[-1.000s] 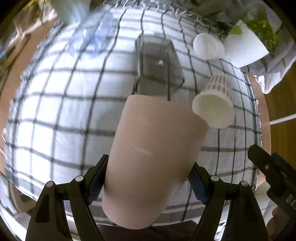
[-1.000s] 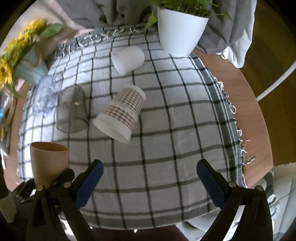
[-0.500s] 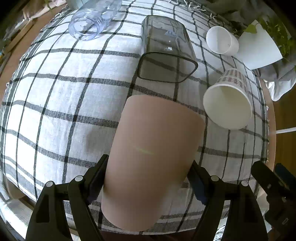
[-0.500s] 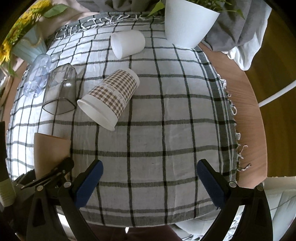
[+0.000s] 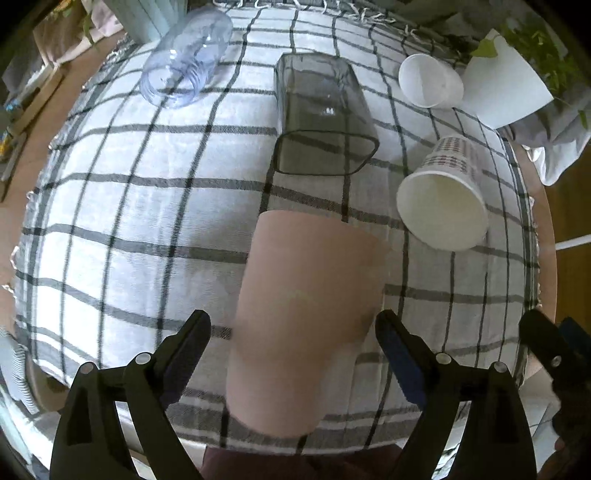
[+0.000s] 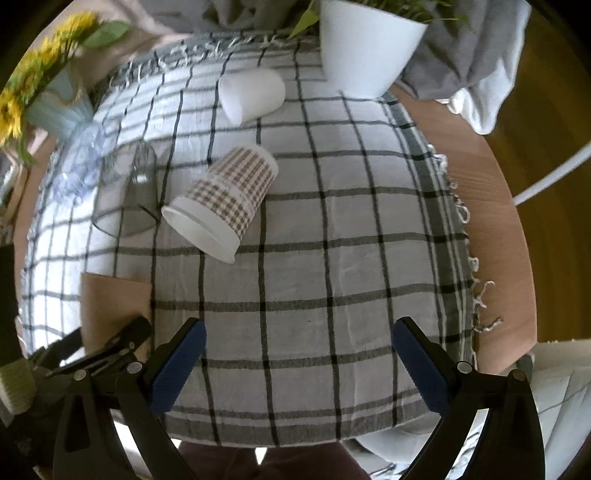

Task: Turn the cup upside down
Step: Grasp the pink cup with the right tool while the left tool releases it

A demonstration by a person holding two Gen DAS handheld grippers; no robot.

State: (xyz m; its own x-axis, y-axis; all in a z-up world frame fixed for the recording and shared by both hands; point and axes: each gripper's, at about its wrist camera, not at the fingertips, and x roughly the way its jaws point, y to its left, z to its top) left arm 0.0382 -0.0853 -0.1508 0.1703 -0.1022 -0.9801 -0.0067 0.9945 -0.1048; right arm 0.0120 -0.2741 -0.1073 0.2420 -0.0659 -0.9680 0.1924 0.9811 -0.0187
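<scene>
On the far left of the counter (image 6: 491,229), seen from the right wrist camera, a pale blue vase (image 6: 55,107) holds yellow sunflowers (image 6: 22,85). Next to it a clear plastic jar (image 5: 186,62) lies on its side on the checked cloth (image 5: 129,221), mouth toward the camera, with nothing inside. Further right a smoky grey square tumbler (image 5: 321,114) also lies on its side, open end toward the camera, and its inside shows only the cloth through the wall.

In front of the tumbler is the tan cup (image 5: 303,314), the one to be flipped. It stands between the fingers of the left gripper (image 5: 291,332) near the front edge of the cloth, and its flat, closed end faces up in both views. The left jaws are spread, with a visible gap on each side of the cup, so they are not clamping it.

To the right a checked paper cup (image 5: 443,192) lies on its side, its white inside bare. Behind it a plain white cup (image 5: 430,85) lies on its side too, just beside a white flowerpot (image 6: 365,44) holding a green plant (image 6: 399,7). The right gripper (image 6: 299,354) hangs over bare cloth at the front right, jaws wide apart and holding nothing.
</scene>
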